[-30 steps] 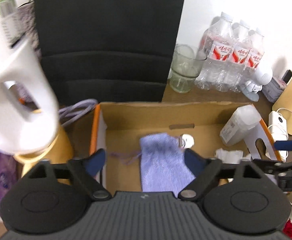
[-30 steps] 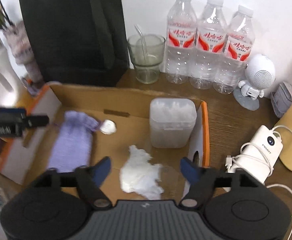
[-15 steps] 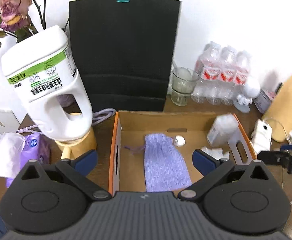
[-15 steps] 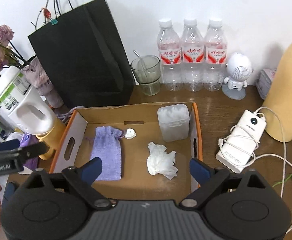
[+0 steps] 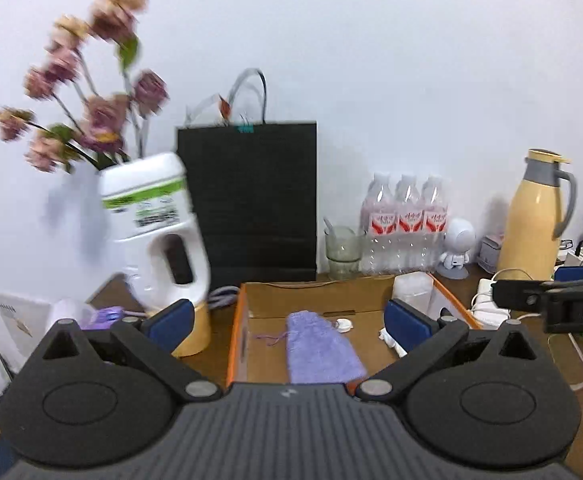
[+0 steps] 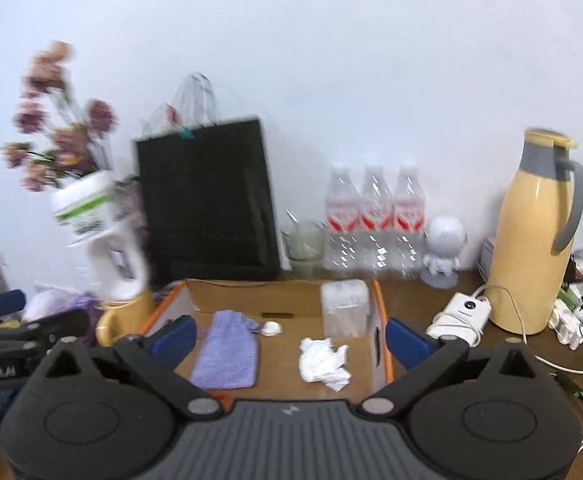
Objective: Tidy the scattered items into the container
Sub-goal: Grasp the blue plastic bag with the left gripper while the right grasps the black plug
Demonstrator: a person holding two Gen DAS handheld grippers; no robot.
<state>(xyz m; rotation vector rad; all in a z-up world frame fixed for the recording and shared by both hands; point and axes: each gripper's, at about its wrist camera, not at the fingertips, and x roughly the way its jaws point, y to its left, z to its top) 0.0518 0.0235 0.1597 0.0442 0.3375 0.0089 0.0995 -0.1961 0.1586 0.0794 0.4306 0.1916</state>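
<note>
A cardboard box (image 5: 237, 336) with orange edges lies on the wooden desk. Inside it lie a purple drawstring pouch (image 5: 319, 348) (image 6: 227, 356), a small white round piece (image 6: 272, 328), a crumpled tissue (image 6: 323, 364) and a clear swab tub (image 6: 343, 308). My left gripper (image 5: 289, 320) hangs open in front of the box, nothing between its fingers. My right gripper (image 6: 290, 337) is also back from the box, its jaws opening and empty. Each gripper shows at the edge of the other's view.
Behind the box stand a black paper bag (image 5: 247, 196), a glass (image 5: 341, 250), three water bottles (image 5: 405, 220) and a small robot figure (image 6: 443, 248). Left: white detergent jug (image 5: 151, 232), yellow mug (image 6: 123, 316), flowers. Right: yellow thermos (image 6: 531, 240), white charger (image 6: 461, 314) with cables.
Both grippers have drawn back and up from the box and tilted upward, so more wall shows. Their jaws have spread wider. The things in the box lie as before.
</note>
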